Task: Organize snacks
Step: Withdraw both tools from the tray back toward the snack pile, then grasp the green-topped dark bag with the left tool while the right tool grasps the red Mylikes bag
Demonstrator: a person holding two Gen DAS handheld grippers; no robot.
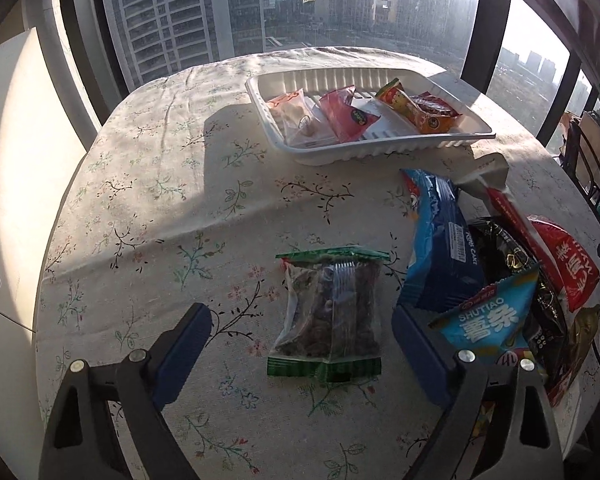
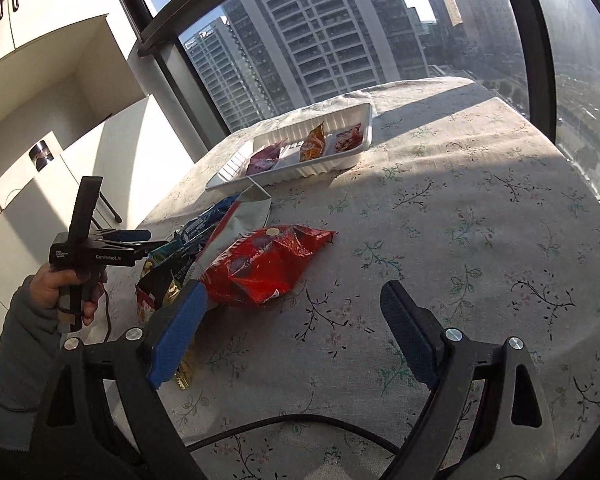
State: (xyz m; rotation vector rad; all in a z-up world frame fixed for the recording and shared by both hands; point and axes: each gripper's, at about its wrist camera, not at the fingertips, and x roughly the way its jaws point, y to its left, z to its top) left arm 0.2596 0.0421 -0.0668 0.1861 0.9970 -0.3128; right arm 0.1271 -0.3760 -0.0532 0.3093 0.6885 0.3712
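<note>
My left gripper (image 1: 300, 314) is open and points down at the table. A clear packet with green ends (image 1: 328, 316) lies flat between its blue pads, touching neither. Further back, a white ribbed tray (image 1: 380, 150) holds several small snack packs. In the right wrist view my right gripper (image 2: 294, 296) is open too. A puffy red bag (image 2: 260, 264) lies just ahead of it, its near end beside the left finger (image 2: 180, 328). The same white tray (image 2: 284, 176) shows far off by the window.
A loose pile lies right of the green packet: a blue pack (image 1: 440, 240), a light blue pack (image 1: 488, 320), a black one (image 1: 508, 256) and a red one (image 1: 564, 264). A person's hand (image 2: 72, 284) holds the left gripper. A black cable (image 2: 300, 426) crosses the floral tablecloth near me.
</note>
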